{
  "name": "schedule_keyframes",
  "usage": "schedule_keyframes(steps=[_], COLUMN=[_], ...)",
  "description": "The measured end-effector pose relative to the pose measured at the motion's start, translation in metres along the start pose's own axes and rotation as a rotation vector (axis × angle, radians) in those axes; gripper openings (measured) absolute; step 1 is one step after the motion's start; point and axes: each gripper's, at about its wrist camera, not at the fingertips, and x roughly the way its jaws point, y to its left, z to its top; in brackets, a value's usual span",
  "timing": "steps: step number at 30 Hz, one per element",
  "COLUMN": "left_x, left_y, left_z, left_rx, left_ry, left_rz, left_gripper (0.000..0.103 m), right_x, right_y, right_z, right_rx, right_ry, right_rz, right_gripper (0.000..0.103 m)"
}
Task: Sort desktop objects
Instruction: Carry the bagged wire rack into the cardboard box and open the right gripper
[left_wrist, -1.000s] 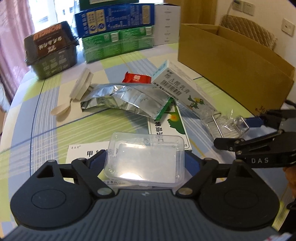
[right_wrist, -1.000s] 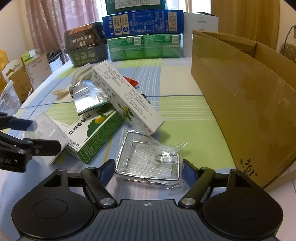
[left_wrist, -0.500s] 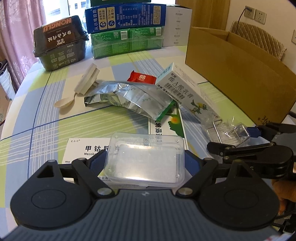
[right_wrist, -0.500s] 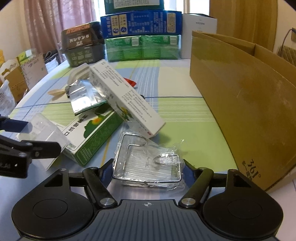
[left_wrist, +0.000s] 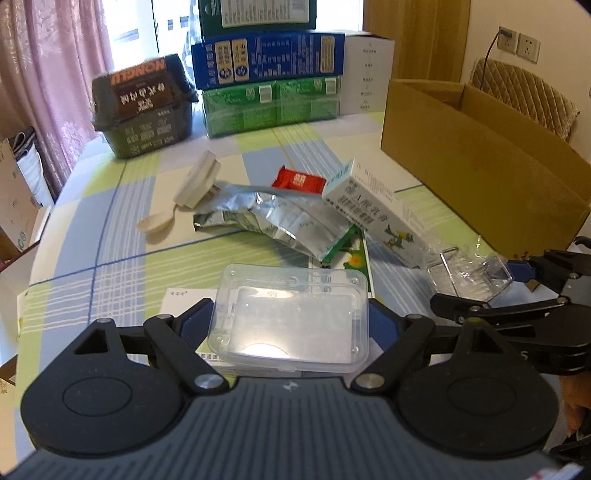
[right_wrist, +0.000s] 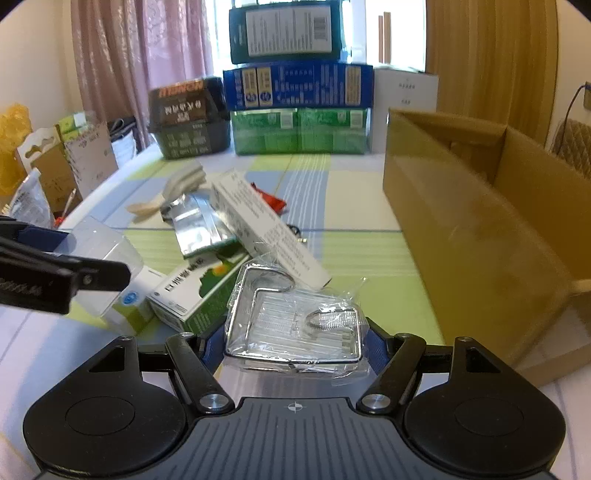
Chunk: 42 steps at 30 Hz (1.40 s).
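My left gripper (left_wrist: 290, 325) is shut on a clear plastic box (left_wrist: 295, 295) and holds it flat above the table, over a white medicine carton (left_wrist: 184, 299). From the right wrist view the same box (right_wrist: 99, 251) shows in the left gripper (right_wrist: 81, 254) at the left edge. My right gripper (right_wrist: 293, 341) is shut on a wire rack in clear wrap (right_wrist: 295, 321), lifted off the cloth. The left wrist view shows that rack (left_wrist: 469, 273) and the right gripper (left_wrist: 498, 284) at the right. An open cardboard box (right_wrist: 480, 229) stands just right of the rack.
On the checked cloth lie a white and blue carton (left_wrist: 373, 210), a green carton (right_wrist: 199, 291), a foil pouch (left_wrist: 273, 218), a red sachet (left_wrist: 299, 181), a spoon (left_wrist: 157, 223) and a white lid (left_wrist: 197, 181). Stacked cartons (left_wrist: 269, 62) and a black tub (left_wrist: 144, 103) line the back.
Both grippers have risen with their loads and tipped up, so more of the room's far side shows. The right fingers closed in on the wire rack and lifted it off the table.
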Motion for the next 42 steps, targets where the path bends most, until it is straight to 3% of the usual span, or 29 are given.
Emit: schedule_keyframes(steps=[9,17,22,30,42], left_x=[-0.039,-0.060,-0.060,-0.020,0.032], left_y=[-0.023,-0.093,-0.149,-0.219,-0.260], left_z=[0.017,0.054,0.089,0.126,0.132], left_rx=[-0.017,0.004,0.063,0.175,0.317], left_ry=[-0.080,-0.130,-0.167,-0.154,-0.100], left_rz=[0.010,-0.071,-0.145,-0.227,-0.306], left_gripper=[0.084,0.084,0.084,0.084,0.085], right_x=[-0.073,-0.115,-0.111,-0.090,-0.065], right_y=[-0.045,-0.129,-0.181,-0.222,-0.242], right_z=[0.043,0.077,0.074,0.071,0.062], right_rx=[0.032,0.070,0.117,0.097,0.048], right_ry=[-0.093,-0.128,-0.091,-0.069,-0.042], right_rz=[-0.020,-0.130,-0.159,-0.150,-0.161], right_gripper=[0.070,0.070,0.070,0.070,0.070])
